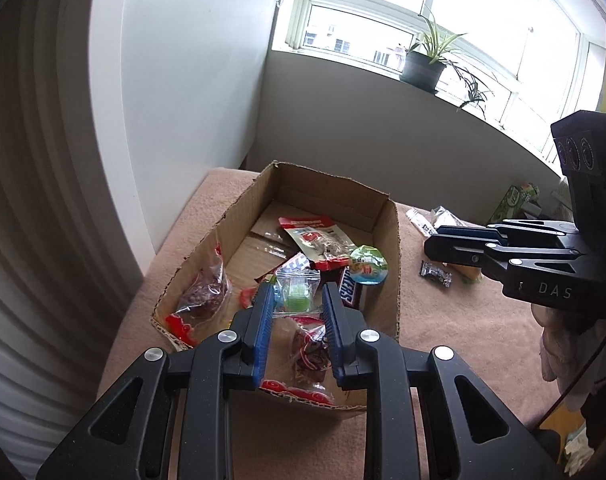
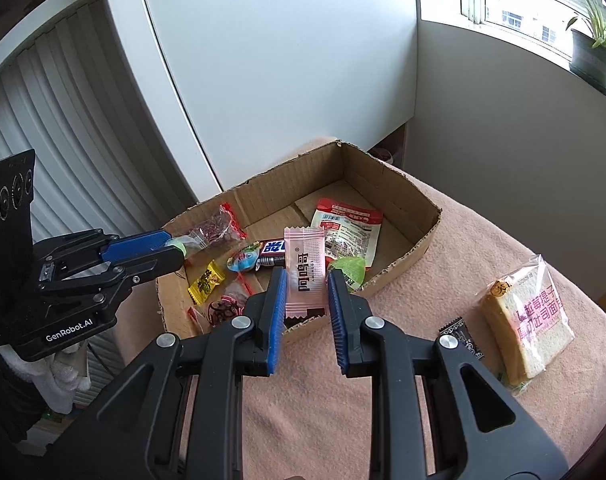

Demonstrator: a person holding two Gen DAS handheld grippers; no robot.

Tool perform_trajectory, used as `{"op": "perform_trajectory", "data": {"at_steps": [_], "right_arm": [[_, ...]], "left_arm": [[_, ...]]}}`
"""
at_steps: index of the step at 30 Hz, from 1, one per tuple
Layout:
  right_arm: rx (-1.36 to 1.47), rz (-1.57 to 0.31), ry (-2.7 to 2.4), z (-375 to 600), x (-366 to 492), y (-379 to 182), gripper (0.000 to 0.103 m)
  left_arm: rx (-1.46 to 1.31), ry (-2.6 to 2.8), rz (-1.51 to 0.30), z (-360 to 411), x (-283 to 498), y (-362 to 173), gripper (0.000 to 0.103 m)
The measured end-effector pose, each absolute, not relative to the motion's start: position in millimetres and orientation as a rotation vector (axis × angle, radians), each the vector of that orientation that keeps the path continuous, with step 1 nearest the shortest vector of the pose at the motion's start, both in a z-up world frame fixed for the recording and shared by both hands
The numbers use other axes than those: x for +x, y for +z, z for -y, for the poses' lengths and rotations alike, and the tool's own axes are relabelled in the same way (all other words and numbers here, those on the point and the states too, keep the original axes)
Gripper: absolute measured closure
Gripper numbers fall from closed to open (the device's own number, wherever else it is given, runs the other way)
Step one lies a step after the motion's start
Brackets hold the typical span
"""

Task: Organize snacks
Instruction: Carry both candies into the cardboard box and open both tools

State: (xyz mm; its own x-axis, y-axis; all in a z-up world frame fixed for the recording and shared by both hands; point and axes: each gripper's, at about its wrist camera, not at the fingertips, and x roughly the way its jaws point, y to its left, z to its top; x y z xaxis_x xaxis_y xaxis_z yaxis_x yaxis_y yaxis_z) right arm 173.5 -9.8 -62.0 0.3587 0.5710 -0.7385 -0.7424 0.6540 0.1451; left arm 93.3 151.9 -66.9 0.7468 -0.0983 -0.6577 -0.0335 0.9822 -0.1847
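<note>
**Both hand-held grippers loaded, over the box**

Right hand-held gripper pinches a pink crinkle-edged plastic snack sachet by its sides, jaws closed on it, upright over the near wall of the open brown cardboard box. Left hand-held gripper clamps a small clear zip bag with a green sweet inside above the box contents. Both packets look light, soft and slippery; grip flat across the film, not the sealed fringe. Wrapped toast slice in clear plastic on the pink-covered desk looks squashy: take it by the edges, gently
</note>
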Motion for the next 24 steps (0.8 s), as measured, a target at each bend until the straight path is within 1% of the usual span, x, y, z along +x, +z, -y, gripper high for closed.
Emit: {"op": "perform_trajectory", "data": {"at_steps": [11,12,14,16,17,19,20,21,22,24], "right_arm": [[-0.271,-0.866,0.854,-11,178,-76,0.081],[-0.273,-0.865,0.854,-12,177,-76,0.079],[-0.273,-0.859,0.853,-13,177,-75,0.069],[-0.269,-0.846,0.850,-12,175,-73,0.048],[-0.265,-0.839,0.849,-11,174,-73,0.044],[-0.263,-0.833,0.846,-8,173,-70,0.038],[-0.264,-0.832,0.841,-7,173,-69,0.036],[-0.265,-0.830,0.836,-4,172,-68,0.030],[-0.263,-0.825,0.832,-2,172,-67,0.024],[-0.258,-0.818,0.824,4,172,-64,0.021]], "left_arm": [[-0.210,-0.015,-0.751,-164,106,-75,0.080],[-0.216,-0.014,-0.753,-165,107,-75,0.079],[-0.227,-0.011,-0.757,-168,108,-75,0.079],[-0.234,-0.010,-0.758,-170,108,-76,0.079],[-0.233,-0.007,-0.759,-171,108,-76,0.078],[-0.242,0.000,-0.765,-174,109,-77,0.066],[-0.246,0.000,-0.762,-175,108,-77,0.056],[-0.246,0.007,-0.756,-175,107,-77,0.054],[-0.245,0.012,-0.753,-175,106,-76,0.054],[-0.252,0.011,-0.751,-177,106,-75,0.054]]}}
